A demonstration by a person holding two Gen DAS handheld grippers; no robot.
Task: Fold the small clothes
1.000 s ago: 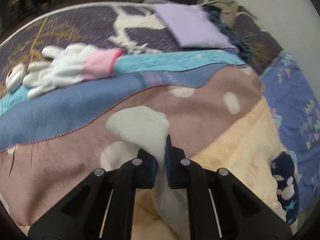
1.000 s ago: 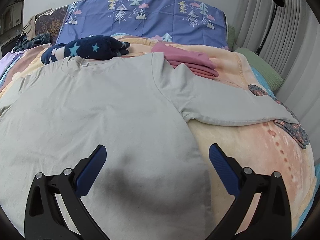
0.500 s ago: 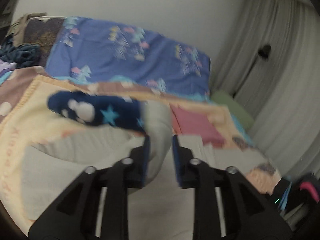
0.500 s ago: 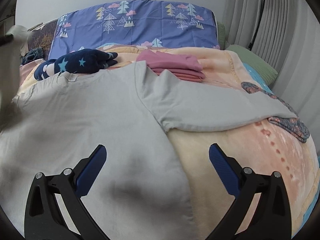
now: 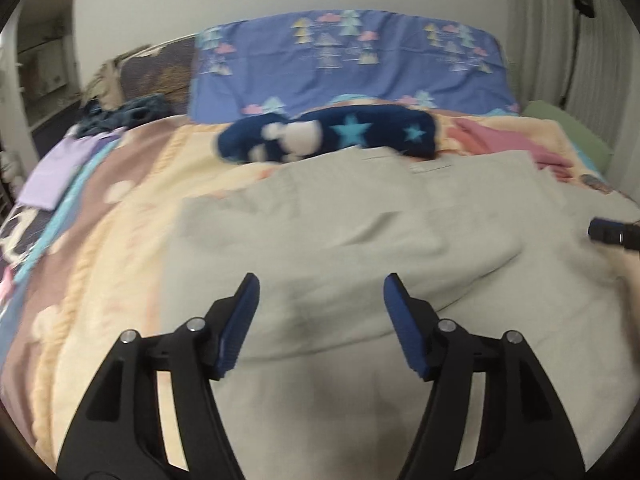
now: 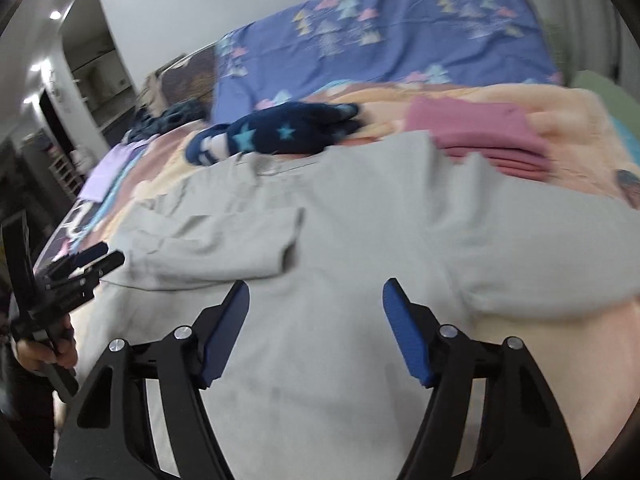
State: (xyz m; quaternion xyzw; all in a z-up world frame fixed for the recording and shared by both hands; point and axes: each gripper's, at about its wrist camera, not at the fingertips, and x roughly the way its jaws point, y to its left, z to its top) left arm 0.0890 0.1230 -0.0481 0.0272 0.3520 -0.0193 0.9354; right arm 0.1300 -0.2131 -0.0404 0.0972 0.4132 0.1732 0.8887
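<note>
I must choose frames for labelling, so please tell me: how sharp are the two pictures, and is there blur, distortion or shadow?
Left wrist view: motion blur softens the navy star blanket and grey shirt; the left hand-held gripper stays sharp and a faint shadow lies between its fingers. Right wrist view: stronger blur, smearing the pink folded clothes; fisheye bending curves the bed edges in both.

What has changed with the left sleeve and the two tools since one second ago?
The left tool was shut on the left sleeve, carried it across onto the grey shirt and let go; it is now open. The right tool stayed open over the shirt. The right sleeve, pink clothes and star-patterned garment stayed put.
</note>
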